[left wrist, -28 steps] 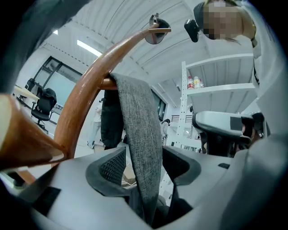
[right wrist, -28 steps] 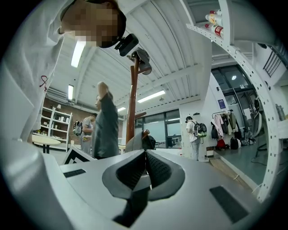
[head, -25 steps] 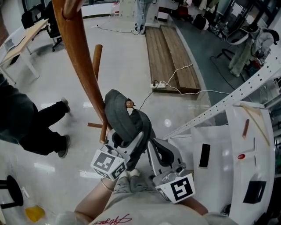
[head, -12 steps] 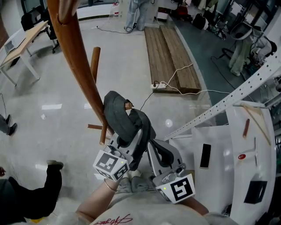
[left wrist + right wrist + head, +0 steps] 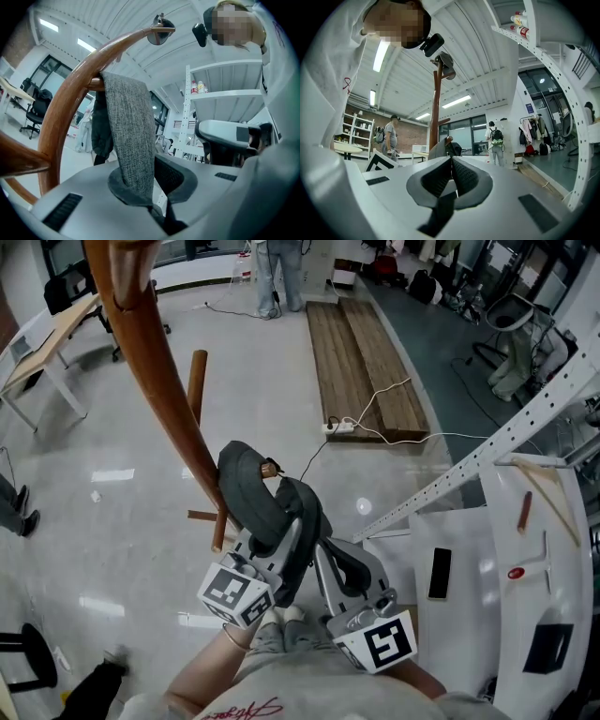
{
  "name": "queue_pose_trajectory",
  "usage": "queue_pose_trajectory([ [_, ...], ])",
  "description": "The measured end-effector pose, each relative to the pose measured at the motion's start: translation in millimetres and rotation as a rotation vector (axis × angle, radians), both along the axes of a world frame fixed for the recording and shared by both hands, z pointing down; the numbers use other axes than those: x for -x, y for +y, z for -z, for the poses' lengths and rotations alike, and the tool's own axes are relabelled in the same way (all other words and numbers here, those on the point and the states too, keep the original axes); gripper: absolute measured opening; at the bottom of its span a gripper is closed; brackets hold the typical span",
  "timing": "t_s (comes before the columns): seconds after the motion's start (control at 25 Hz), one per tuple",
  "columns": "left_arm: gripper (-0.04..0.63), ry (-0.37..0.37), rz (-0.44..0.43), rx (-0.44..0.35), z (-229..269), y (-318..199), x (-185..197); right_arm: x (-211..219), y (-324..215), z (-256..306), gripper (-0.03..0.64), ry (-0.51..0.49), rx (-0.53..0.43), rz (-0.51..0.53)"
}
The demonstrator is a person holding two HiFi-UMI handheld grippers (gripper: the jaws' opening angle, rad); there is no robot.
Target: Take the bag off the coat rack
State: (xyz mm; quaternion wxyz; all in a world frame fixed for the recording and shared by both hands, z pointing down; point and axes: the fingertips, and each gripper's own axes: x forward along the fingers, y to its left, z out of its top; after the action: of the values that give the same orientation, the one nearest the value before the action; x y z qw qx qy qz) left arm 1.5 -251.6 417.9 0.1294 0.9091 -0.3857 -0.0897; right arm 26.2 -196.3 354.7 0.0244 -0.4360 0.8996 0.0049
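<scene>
Coat rack [image 5: 155, 362] with bag [image 5: 262, 502]: strap gripped, lift-off pending.
The bag is hung by its grey strap [image 5: 129, 140] from a peg [image 5: 93, 84] just above and ahead of the left gripper [image 5: 154, 197], whose jaws have just been closing and are clamped on that strap. The right gripper [image 5: 451, 180] is held closed and empty alongside. The strap should be raised clear of the peg before being drawn back.
</scene>
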Motion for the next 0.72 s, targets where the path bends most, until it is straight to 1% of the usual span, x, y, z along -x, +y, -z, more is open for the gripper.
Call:
queue_pose_trajectory([
  [0.16,0.037,-0.004,-0.023,0.012,3,2,0,0,0,2,0.02,-0.005,-0.005,0.0],
  [0.28,0.035,-0.022,-0.03,-0.006,6,3,-2,-2,-1,3,0.02,-0.012,-0.013,0.002],
  [0.44,0.035,-0.064,-0.018,0.001,12,3,0,-1,-1,5,0.02,-0.017,-0.018,0.001],
  [0.72,0.035,-0.158,0.006,-0.039,20,-1,0,-4,-2,7,0.019,-0.02,-0.022,0.011],
])
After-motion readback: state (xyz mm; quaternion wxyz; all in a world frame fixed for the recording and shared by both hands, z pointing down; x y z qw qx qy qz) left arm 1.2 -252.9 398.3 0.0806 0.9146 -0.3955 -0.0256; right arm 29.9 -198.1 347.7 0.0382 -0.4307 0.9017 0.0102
